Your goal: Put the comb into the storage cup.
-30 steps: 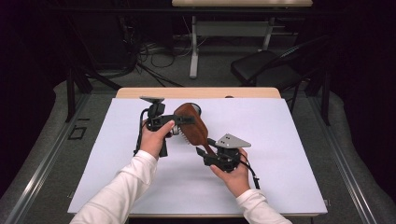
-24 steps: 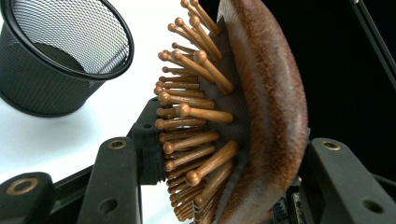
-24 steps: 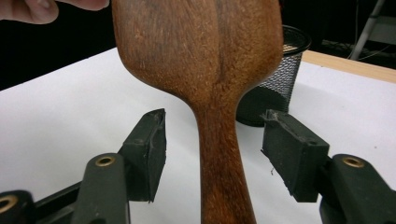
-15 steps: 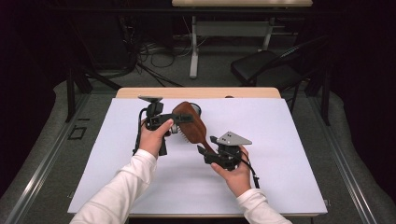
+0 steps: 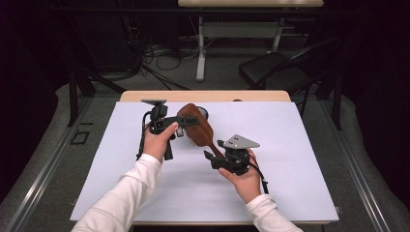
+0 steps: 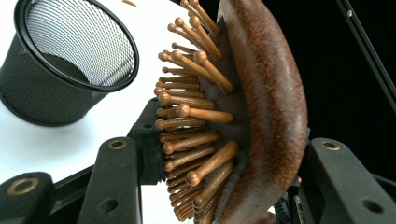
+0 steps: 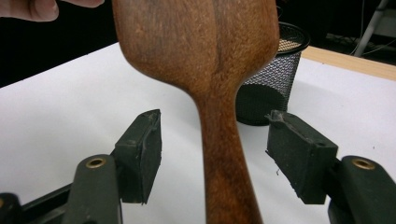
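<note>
Left tool (image 5: 186, 122) is clamped on the hairbrush (image 5: 196, 126) head, right tool (image 5: 209, 157) just opened off the handle; brush could pivot, clip the mesh cup (image 6: 70, 65) at 12 o'clock.

White sheet (image 5: 300, 164) covers the pale wooden counter (image 5: 203, 95). Grey carpeted floor (image 5: 43, 159) all round. Black chair (image 5: 275, 72) behind, right. Tangle of black cables (image 5: 145, 58) by a white-legged desk (image 5: 200, 43). Surroundings dark; light falls on the counter.
</note>
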